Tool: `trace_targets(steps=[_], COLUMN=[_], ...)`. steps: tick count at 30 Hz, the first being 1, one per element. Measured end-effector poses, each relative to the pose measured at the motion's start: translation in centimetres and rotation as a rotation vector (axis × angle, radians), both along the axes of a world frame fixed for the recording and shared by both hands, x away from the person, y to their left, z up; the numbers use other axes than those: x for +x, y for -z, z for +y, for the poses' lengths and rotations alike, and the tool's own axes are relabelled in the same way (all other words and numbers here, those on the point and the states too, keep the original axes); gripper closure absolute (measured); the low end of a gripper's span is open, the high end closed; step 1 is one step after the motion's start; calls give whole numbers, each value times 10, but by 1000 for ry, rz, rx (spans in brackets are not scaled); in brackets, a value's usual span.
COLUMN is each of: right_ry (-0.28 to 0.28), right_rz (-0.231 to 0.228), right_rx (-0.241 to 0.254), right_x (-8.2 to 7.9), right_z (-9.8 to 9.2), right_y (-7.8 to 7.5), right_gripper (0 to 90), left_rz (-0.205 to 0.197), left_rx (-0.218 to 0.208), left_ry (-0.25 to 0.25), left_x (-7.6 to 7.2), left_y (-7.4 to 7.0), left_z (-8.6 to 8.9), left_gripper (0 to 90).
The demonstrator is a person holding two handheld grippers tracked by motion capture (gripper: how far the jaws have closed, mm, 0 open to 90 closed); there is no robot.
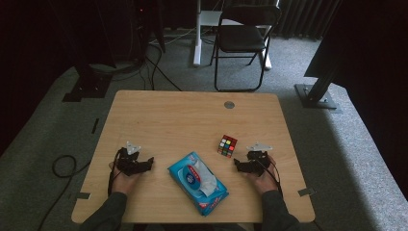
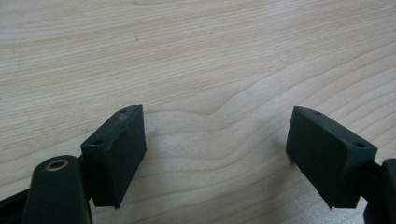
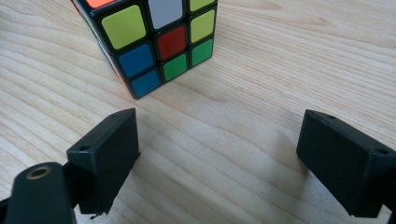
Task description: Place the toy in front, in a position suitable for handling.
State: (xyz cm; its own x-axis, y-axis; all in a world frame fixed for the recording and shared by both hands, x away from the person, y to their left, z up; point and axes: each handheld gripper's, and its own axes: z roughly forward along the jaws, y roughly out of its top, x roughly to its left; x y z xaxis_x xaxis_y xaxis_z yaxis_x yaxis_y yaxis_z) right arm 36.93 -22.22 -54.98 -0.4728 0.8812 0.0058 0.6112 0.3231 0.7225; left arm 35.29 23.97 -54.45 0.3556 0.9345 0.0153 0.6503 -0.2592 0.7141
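Puzzle cube (image 3: 154, 42) top cropped, right gripper view.

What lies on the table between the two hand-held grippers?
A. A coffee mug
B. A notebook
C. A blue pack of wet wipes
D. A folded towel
C: in the high view, a blue pack of wet wipes lies on the table between the left gripper and the right gripper, a wipe poking from its opening.
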Motion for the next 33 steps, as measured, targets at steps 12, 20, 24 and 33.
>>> trace_targets(steps=[12,20,24,33], right_ry=[-8,-26,-69,-128], right_rz=[-4,3,-32,-40], right_rx=[2,-3,16,25], right_x=[-1,-4,-5,-2], right_z=[0,4,10,24], right_y=[0,-4,-9,-15], right_gripper=[145,292,268,229], left_rz=[0,0,21,21], left_rx=[-1,-9,-80,-58], left_ry=[-1,5,20,50], left_x=[0,-2,-3,-7], left_y=[0,-3,-4,-6], left_z=[0,2,5,-2], left_gripper=[206,361,373,364])
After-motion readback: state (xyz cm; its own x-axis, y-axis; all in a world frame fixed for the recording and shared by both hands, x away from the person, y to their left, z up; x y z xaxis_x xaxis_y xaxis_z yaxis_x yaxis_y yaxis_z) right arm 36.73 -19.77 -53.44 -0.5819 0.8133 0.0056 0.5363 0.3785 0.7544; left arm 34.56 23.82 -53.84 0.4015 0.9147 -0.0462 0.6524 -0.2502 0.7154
